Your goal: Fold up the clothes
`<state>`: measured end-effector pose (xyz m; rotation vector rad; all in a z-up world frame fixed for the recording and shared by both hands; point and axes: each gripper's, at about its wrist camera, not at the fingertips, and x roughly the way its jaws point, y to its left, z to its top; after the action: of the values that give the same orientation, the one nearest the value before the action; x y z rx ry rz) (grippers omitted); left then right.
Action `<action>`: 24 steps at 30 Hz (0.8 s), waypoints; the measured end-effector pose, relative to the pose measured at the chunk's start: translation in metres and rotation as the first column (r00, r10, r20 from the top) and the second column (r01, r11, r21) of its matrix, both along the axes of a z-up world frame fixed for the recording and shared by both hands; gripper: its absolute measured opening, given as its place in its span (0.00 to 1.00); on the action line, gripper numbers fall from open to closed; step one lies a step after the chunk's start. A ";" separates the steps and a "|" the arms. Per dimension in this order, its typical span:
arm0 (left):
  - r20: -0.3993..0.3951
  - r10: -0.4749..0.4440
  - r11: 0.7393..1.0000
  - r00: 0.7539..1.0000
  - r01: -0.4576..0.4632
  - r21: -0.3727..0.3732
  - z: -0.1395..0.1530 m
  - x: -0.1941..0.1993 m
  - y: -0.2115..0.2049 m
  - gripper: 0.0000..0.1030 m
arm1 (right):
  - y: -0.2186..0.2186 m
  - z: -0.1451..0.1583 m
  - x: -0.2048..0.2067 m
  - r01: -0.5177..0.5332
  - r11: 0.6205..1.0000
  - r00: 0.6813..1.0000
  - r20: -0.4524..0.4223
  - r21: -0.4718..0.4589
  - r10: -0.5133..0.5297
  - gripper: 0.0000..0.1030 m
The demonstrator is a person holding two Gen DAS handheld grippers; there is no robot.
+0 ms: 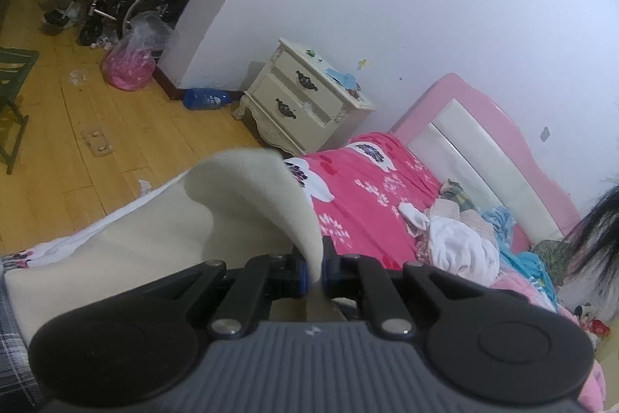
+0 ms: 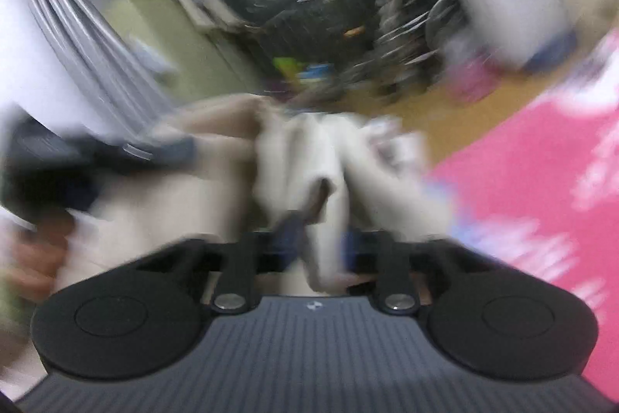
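The left gripper (image 1: 315, 264) pinches a soft, cream garment (image 1: 247, 196), its matte cloth curling upward in a smooth arch over a bed (image 1: 371, 188) spread with a pink floral sheet. The right gripper (image 2: 319, 246) has its jaws drawn together on a bunched fold of the same pale cloth, though heavy blur smears that view and hides the fingertips. A carved cream nightstand (image 1: 305, 99) stands beside the glossy pink headboard (image 1: 483, 126); a crumpled heap of clothes (image 1: 460, 242) lies near it.
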<state>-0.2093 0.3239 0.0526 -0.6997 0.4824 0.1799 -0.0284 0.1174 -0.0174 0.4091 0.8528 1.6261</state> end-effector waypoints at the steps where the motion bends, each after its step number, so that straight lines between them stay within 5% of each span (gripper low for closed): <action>1: -0.002 0.001 1.000 1.000 -0.001 0.000 -0.001 0.002 0.000 0.08 | 0.000 -0.001 0.000 -0.014 1.000 0.999 -0.041 0.010 0.015 0.02; 4: -0.004 0.001 0.999 1.000 -0.001 -0.037 -0.008 0.012 0.002 0.08 | 0.007 -0.012 -0.002 0.040 0.995 0.999 0.000 -0.087 -0.040 0.02; 6: -0.007 -0.005 0.998 1.000 0.005 -0.058 -0.015 0.022 0.003 0.08 | 0.009 -0.030 0.006 0.055 0.989 0.992 -0.102 -0.138 -0.069 0.02; 8: -0.022 -0.011 0.998 1.000 0.009 -0.068 -0.027 0.033 0.004 0.08 | -0.003 -0.030 0.010 0.034 0.999 0.976 -0.213 -0.025 -0.039 0.03; 14: -0.093 -0.001 0.989 0.996 -0.013 -0.147 -0.062 0.056 0.015 0.20 | -0.019 -0.043 0.022 0.052 0.997 0.964 -0.259 -0.063 -0.067 0.07; 16: -0.097 -0.010 0.991 0.995 -0.003 -0.131 -0.059 0.056 0.014 0.26 | -0.043 -0.045 0.033 0.109 0.994 0.946 -0.307 -0.001 -0.104 0.10; 20: -0.106 -0.030 0.999 0.994 0.025 -0.047 -0.039 0.056 0.000 0.50 | -0.075 -0.059 0.053 0.278 0.961 0.900 -0.346 -0.014 -0.265 0.40; 24: -0.102 -0.058 0.995 0.993 0.066 0.079 -0.010 0.057 -0.021 0.54 | -0.052 -0.062 0.054 0.229 0.972 0.926 -0.298 -0.048 -0.232 0.44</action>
<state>-0.1519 0.3027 0.0426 -0.5961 0.5880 0.1761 0.0253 0.0650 -0.0790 0.7361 1.0017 1.3576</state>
